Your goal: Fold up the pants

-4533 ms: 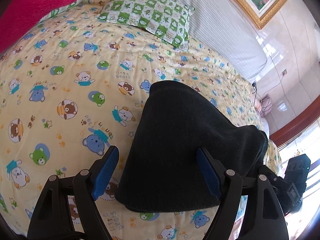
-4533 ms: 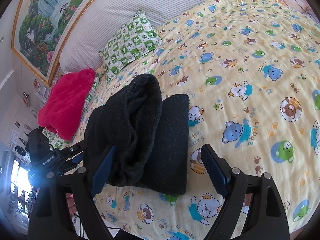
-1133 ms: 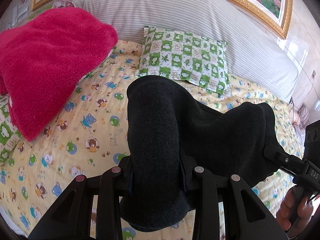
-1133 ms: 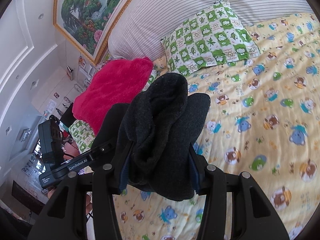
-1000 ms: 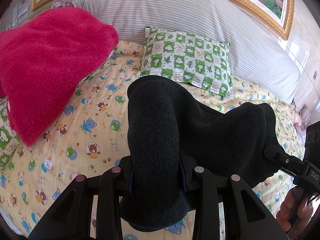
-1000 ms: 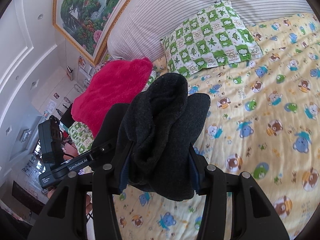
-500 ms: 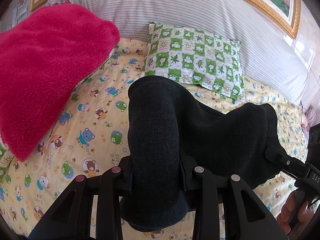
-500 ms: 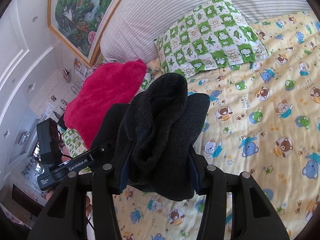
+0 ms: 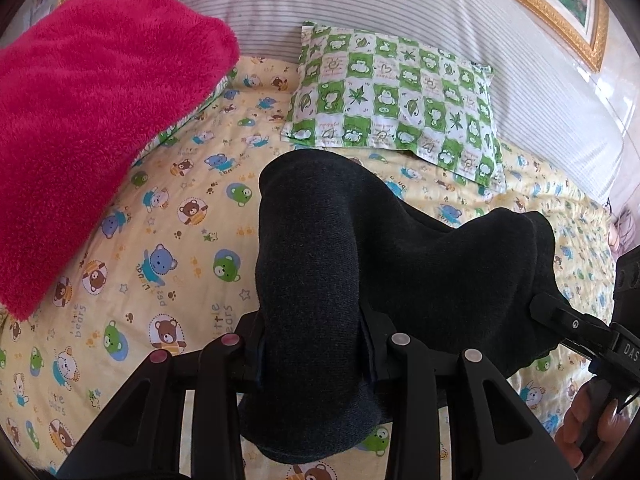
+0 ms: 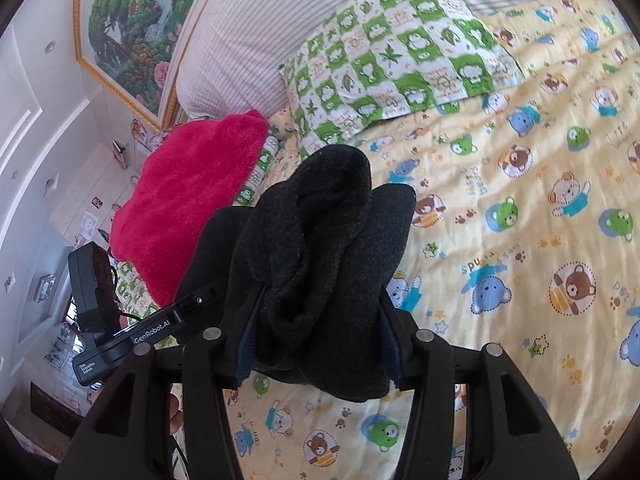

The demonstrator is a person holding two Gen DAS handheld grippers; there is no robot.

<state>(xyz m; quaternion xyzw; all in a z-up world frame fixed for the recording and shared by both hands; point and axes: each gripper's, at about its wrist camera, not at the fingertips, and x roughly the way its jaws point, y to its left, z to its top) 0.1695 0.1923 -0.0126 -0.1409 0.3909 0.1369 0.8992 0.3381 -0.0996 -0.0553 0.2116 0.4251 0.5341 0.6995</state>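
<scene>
The dark, thick folded pants (image 9: 400, 264) hang in a bundle just above the yellow bear-print bed sheet (image 9: 160, 240). My left gripper (image 9: 316, 352) clamps one end of the bundle; its jaws are opening, with the cloth still pressed between the pads. My right gripper (image 10: 320, 340) holds the other end, a rolled fold of the pants (image 10: 320, 220); its jaws are opening too, with cloth filling the gap. Each gripper shows in the other's view, the right one (image 9: 580, 332) at the right edge and the left one (image 10: 160, 324) at the left.
A pink fluffy blanket (image 9: 88, 120) lies at the left. A green checked pillow (image 9: 400, 92) leans on the striped headboard cushion (image 9: 360, 0) ahead. A framed painting (image 10: 132, 32) hangs above. A person's hand (image 9: 588, 420) grips the right tool's handle.
Earlier the pants lay on the bed between open grippers; now both grip them in the air. Over the last second both moved toward the pillow and lower.
</scene>
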